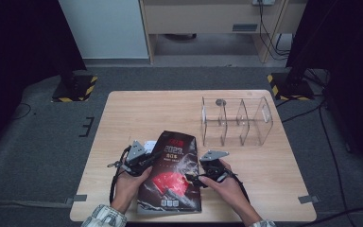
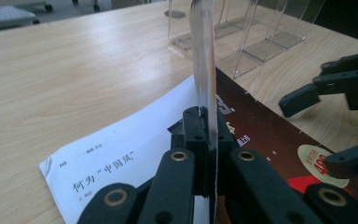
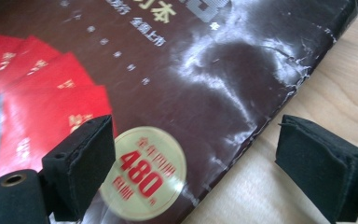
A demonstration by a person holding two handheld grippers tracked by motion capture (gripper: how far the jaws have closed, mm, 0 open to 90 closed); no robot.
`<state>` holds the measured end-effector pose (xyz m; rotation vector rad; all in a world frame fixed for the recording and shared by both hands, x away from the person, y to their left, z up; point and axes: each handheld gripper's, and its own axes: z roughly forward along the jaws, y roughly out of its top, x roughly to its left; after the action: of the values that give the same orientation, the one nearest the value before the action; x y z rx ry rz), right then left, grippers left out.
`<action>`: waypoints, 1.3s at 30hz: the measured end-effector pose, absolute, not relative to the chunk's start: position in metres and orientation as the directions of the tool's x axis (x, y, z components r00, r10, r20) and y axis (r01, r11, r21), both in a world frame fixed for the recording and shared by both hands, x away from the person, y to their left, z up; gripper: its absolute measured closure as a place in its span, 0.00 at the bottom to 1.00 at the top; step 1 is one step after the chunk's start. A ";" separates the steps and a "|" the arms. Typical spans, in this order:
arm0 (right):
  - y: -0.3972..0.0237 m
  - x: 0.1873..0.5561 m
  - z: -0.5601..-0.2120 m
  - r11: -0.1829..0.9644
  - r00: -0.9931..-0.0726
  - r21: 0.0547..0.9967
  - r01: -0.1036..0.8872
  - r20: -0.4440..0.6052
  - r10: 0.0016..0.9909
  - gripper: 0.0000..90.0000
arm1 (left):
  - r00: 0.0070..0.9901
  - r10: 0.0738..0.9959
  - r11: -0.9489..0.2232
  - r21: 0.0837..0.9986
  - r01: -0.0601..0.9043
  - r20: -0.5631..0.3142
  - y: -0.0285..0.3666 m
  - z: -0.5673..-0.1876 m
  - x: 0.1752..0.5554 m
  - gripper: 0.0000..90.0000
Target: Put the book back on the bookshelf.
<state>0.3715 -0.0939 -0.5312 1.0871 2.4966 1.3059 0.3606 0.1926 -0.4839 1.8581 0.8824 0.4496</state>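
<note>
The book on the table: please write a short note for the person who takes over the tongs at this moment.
Left tongs: shut on the front cover, which stands lifted on edge over a white page.
Right tongs: open, astride the book at its right edge, not gripping.
The book lies at the near edge of the table; a clear divider rack stands behind it, with nothing in it.
Done: cover raised.
Left: uncertain, perhaps turning the cover fully open.

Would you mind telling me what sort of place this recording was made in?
Probably a lab or data-collection room rather than a home: a bare wooden table on grey carpet, black stands with yellow-and-black hazard-striped bases at either side, and loose cables running along the floor by plain cabinets.
</note>
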 end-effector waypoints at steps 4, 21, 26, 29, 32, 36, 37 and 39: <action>-0.093 0.378 -0.530 0.371 -0.735 0.752 0.545 0.215 0.643 0.14 | 0.673 0.736 -0.232 0.908 0.349 -0.070 0.194 -0.480 0.357 1.00; -0.090 0.382 -0.536 0.361 -0.763 0.733 0.577 0.325 0.559 0.18 | 0.713 0.700 -0.208 0.940 0.270 -0.050 0.192 -0.471 0.348 1.00; -0.087 0.378 -0.536 0.372 -0.768 0.735 0.566 0.307 0.563 0.17 | 0.699 0.712 -0.219 0.923 0.315 -0.069 0.193 -0.478 0.352 0.99; -0.088 0.378 -0.537 0.364 -0.766 0.737 0.569 0.314 0.561 0.17 | 0.667 0.741 -0.228 0.905 0.360 -0.078 0.193 -0.484 0.357 0.90; -0.088 0.377 -0.538 0.362 -0.767 0.742 0.564 0.308 0.563 0.17 | 0.624 0.781 -0.264 0.889 0.374 -0.030 0.192 -0.488 0.361 0.68; -0.087 0.376 -0.538 0.365 -0.771 0.748 0.555 0.297 0.564 0.17 | 0.554 0.832 -0.292 0.874 0.389 0.032 0.196 -0.490 0.363 0.50; -0.087 0.376 -0.538 0.368 -0.772 0.748 0.553 0.294 0.563 0.17 | 0.539 0.840 -0.304 0.870 0.388 0.053 0.198 -0.490 0.364 0.47; -0.087 0.376 -0.538 0.369 -0.773 0.749 0.550 0.289 0.565 0.17 | 0.498 0.862 -0.314 0.869 0.383 0.092 0.202 -0.489 0.364 0.44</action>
<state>0.3761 -0.0869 -0.5380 1.0534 2.5859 1.4042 0.3640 0.2020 -0.4889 1.9027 1.0304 0.7194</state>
